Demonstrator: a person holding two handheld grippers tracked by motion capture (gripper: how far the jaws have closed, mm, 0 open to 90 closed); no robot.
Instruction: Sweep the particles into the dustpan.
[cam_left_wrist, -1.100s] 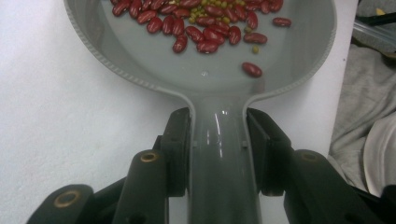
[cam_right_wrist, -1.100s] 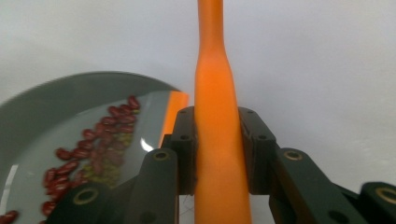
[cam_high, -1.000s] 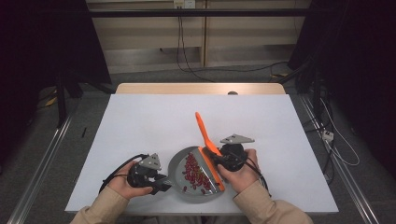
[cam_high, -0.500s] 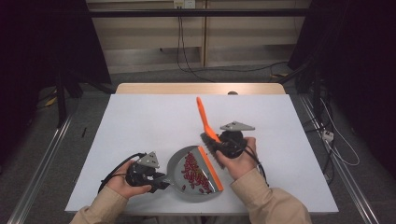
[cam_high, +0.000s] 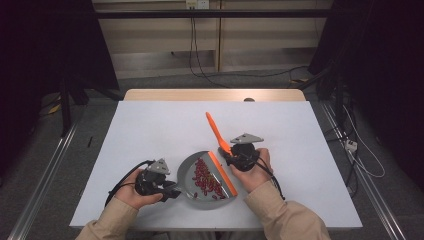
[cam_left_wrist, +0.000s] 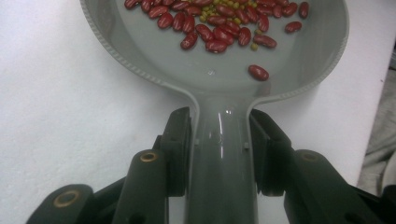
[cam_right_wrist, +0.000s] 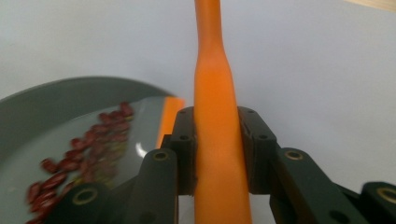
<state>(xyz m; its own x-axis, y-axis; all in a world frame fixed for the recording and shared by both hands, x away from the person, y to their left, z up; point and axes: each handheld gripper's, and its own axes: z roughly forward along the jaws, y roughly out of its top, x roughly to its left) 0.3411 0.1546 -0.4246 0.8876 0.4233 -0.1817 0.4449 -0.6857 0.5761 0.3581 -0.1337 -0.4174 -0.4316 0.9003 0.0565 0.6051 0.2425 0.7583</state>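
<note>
Right gripper (cam_high: 231, 156) shifted right | fingers clamp orange brush handle (cam_right_wrist: 217, 140) | left gripper (cam_high: 172, 192) fingers clamp dustpan handle (cam_left_wrist: 222, 158)

Beans (cam_right_wrist: 70, 168) blur in the right gripper view; dustpan (cam_left_wrist: 299, 70) rim cut off.

Over the last second the right tongs (cam_high: 231, 156) moved from about 6 o'clock on the desk (cam_high: 150, 125) toward 12 o'clock and slightly toward 3 o'clock, carrying the orange brush (cam_high: 216, 131) with them. The brush's free end, previously pointing toward 11 o'clock over the desk centre, now lies farther toward 12 o'clock. The right hand (cam_high: 250, 172) came off the grey dustpan (cam_high: 186, 175) rim and sits just beside it at 3 o'clock. The orange strip (cam_high: 222, 173) across the pan is now uncovered along its length.
</note>
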